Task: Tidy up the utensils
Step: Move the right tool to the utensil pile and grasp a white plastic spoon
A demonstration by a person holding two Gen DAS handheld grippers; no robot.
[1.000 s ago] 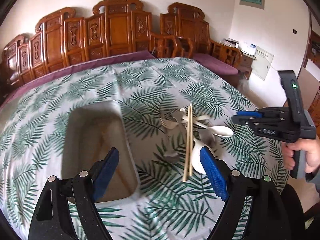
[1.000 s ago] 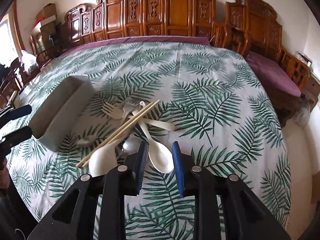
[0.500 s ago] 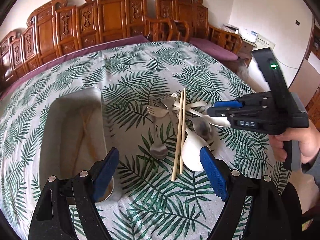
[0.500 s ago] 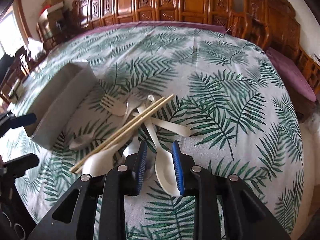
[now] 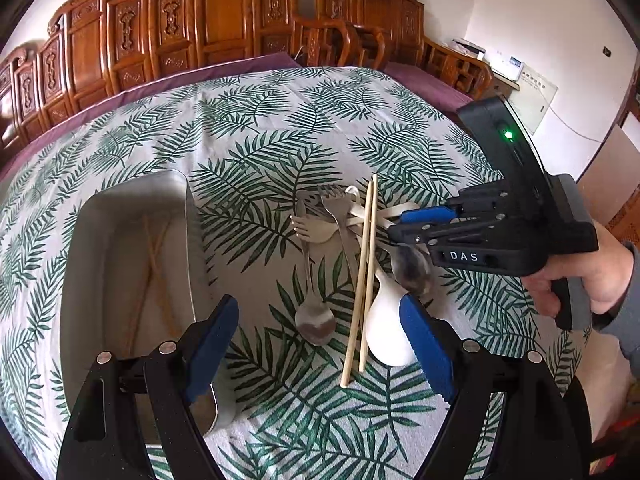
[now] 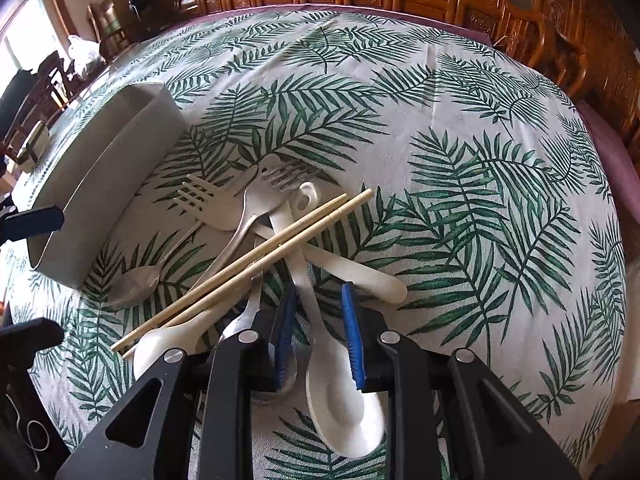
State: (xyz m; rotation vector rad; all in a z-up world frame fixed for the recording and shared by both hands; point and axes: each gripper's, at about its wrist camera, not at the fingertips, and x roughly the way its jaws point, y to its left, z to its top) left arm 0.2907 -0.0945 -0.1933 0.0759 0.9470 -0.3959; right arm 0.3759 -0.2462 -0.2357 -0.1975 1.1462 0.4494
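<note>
The right gripper is closing its narrow jaws around the handle of a white plastic spoon, not yet pressing, it seems; the bowl lies nearest the camera, the handle running away into the pile under two bamboo chopsticks. The left gripper gapes wide beside a rectangular metal tray.

carved wooden chairs, leaf-print tablecloth

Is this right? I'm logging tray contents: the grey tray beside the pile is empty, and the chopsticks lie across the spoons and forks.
Not quite. The left wrist view shows the grey tray already holds thin sticks, seemingly chopsticks. The loose chopsticks do lie across the spoons and forks.
</note>
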